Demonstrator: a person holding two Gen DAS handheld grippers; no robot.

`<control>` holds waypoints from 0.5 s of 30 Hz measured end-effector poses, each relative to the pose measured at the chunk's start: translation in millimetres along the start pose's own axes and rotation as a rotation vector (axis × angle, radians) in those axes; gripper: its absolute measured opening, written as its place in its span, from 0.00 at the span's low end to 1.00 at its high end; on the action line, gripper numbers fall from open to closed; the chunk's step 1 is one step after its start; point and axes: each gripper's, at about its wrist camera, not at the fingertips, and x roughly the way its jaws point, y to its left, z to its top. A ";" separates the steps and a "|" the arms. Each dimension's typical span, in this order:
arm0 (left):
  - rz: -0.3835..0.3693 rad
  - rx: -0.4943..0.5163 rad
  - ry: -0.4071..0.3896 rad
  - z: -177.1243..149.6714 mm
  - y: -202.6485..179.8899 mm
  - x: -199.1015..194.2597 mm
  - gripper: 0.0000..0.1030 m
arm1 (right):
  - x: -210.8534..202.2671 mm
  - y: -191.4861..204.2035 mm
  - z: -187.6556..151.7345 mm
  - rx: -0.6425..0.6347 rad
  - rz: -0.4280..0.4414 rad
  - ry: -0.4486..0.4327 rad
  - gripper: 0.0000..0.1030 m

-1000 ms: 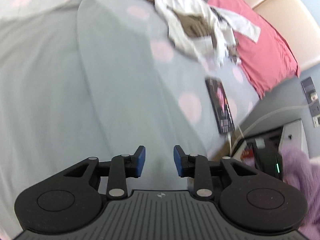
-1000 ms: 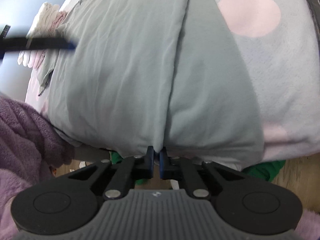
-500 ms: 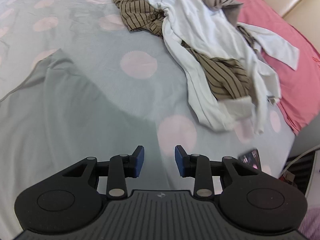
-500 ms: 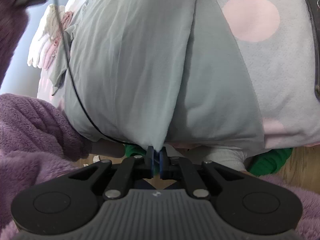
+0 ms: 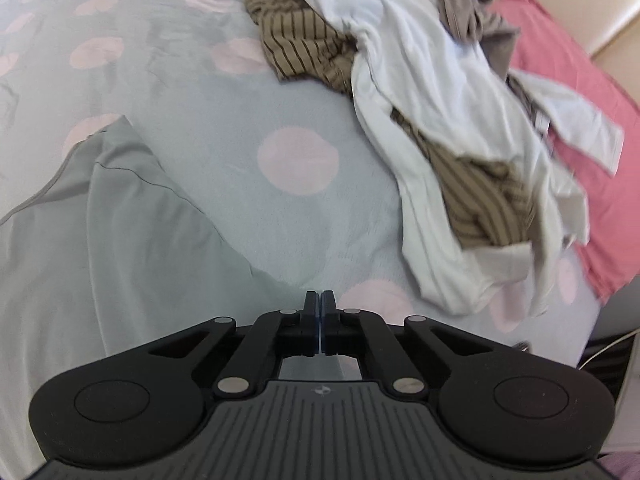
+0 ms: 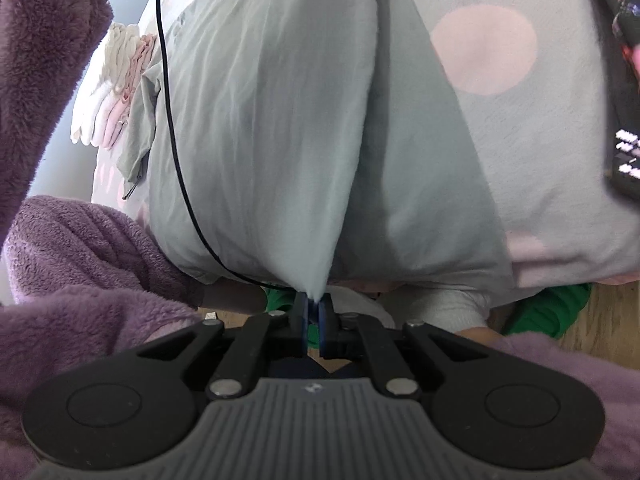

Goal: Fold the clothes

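Note:
A pale grey garment [image 5: 120,240] lies spread on the dotted bedspread [image 5: 224,128]. Its edge runs right up to the tips of my left gripper [image 5: 321,294]. That gripper's jaws are closing and the pads now meet; no cloth shows between them. In the right wrist view the same garment [image 6: 272,140] hangs over the bed's edge. My right gripper [image 6: 314,304] is shut on its lower corner, and the cloth rises from there in a taut fold.
A heap of clothes, a white shirt [image 5: 420,80] and a brown striped one [image 5: 308,48], lies beyond the left gripper, by a pink pillow [image 5: 580,120]. A phone [image 6: 624,80] lies on the bed. A purple fleece sleeve [image 6: 80,260], a black cable [image 6: 172,120] and folded pale clothes [image 6: 116,80] are on the left.
The left gripper swept across the bed towards the clothes heap, stopped at the grey garment's edge and shut its jaws. The right gripper lifted slightly, still holding the corner.

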 end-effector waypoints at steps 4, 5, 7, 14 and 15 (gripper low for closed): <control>-0.019 -0.046 -0.031 6.3 6.9 -8.5 0.00 | -23.1 -2.0 9.1 -0.019 -0.067 0.007 0.05; -0.020 -0.054 -0.034 7.6 7.5 -7.5 0.00 | -25.6 -5.5 12.9 -0.019 -0.091 0.016 0.05; -0.020 -0.065 -0.042 8.5 8.7 -3.6 0.00 | -24.6 -14.8 19.6 -0.015 -0.136 0.034 0.05; -0.025 -0.077 -0.053 6.5 9.1 11.3 0.00 | -6.5 -52.5 30.3 0.052 -0.176 0.081 0.05; -0.035 -0.069 -0.056 5.7 8.8 13.2 0.00 | -3.6 -56.1 30.8 0.059 -0.176 0.085 0.05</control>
